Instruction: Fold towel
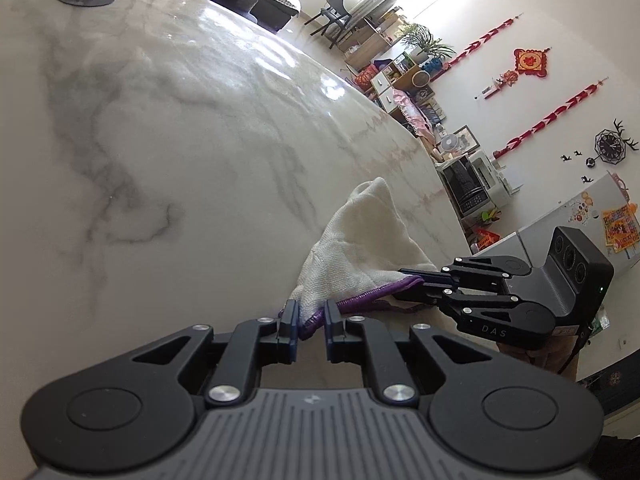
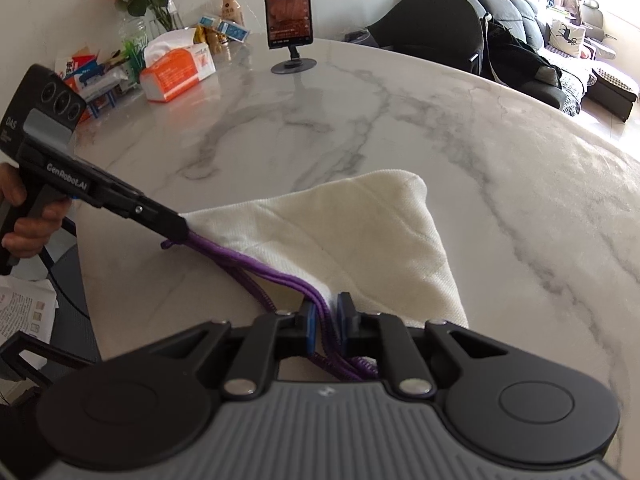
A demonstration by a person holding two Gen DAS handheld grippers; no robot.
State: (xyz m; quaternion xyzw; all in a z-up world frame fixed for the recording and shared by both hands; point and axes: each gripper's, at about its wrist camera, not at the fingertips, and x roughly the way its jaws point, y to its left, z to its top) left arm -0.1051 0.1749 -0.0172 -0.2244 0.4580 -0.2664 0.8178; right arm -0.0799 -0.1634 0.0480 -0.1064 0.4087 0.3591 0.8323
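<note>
Both grippers (image 1: 311, 322) (image 2: 327, 320) pinching towel (image 2: 360, 228) hem, marble table (image 2: 400, 120)

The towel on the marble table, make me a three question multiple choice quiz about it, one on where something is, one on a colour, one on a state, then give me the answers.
1. Where does the phone on its stand sit relative to the towel?
A. On top of it
B. Farther back on the table, apart from it
C. Tucked under it

2. What colour is the towel's stitched edge?
A. Green
B. Red
C. Purple

3. How are the left gripper and right gripper engaged with the towel?
A. Each is closed on the purple edge
B. Both hang open above it
C. Only one touches it

Answers:
1. B, bare marble shows between the stand and the towel.
2. C, the purple border runs between the two grippers.
3. A, each wrist view shows the edge pinched between the fingers.
</note>
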